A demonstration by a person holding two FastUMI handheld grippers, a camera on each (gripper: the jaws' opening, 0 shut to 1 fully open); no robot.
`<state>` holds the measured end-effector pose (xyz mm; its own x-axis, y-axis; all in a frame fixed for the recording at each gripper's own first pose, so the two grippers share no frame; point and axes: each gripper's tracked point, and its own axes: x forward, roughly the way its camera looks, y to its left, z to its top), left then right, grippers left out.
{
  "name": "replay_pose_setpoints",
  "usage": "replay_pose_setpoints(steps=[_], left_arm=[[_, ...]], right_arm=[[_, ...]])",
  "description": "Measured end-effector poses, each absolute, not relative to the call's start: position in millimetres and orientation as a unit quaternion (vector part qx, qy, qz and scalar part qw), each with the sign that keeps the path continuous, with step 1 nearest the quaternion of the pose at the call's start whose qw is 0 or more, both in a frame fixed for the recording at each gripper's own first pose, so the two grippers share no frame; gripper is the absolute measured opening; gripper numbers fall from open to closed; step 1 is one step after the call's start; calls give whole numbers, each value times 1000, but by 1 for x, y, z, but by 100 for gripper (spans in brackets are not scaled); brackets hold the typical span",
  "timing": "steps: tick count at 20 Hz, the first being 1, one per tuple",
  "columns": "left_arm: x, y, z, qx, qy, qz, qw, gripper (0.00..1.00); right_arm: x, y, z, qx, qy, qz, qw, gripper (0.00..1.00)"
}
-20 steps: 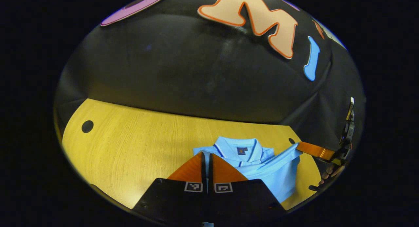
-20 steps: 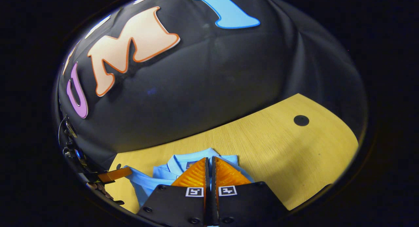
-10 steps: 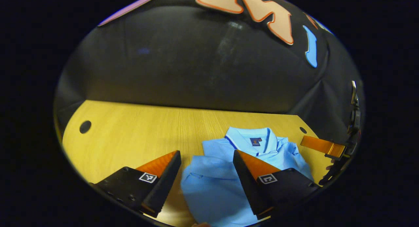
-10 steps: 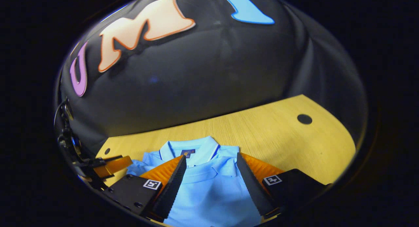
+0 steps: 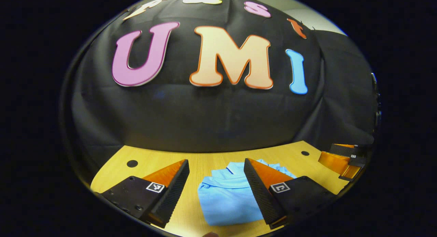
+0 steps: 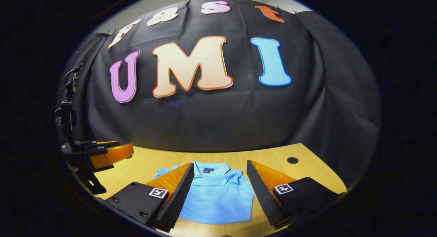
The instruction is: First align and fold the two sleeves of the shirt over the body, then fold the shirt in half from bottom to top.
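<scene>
A light blue polo shirt (image 5: 227, 197) lies folded into a compact rectangle on the yellow wooden table (image 5: 205, 163), collar (image 6: 209, 170) toward the wall. In the left gripper view my left gripper (image 5: 216, 161) is open above and in front of the shirt, holding nothing. My right gripper (image 6: 220, 163) is open too, with the shirt (image 6: 218, 199) lying flat between and below its fingers, untouched. The right gripper (image 5: 341, 160) also appears at the far right of the left gripper view, and the left gripper (image 6: 106, 155) at the left of the right gripper view.
The table has small round dark holes (image 5: 132, 163) (image 6: 292, 160) near its back corners. The black cloth wall rises right behind the table. Bare wood lies to either side of the shirt.
Both grippers opened and let go of the shirt, then drew back and tilted up. The shirt now lies folded in half, smaller and farther off in both views.
</scene>
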<state>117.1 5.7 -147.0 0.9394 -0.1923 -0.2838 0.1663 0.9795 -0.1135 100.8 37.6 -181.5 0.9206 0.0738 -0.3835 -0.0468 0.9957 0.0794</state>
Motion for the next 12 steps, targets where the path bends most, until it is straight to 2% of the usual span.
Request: replay_pose_setpoints(steps=[5, 12], left_arm=[[41, 8, -90, -29, 100, -64, 992, 95], [-26, 9, -61, -19, 79, -40, 996, 95]], right_arm=[[39, 20, -114, 40, 154, 36, 987, 97], [-32, 27, -76, 39, 133, 57, 989, 96]])
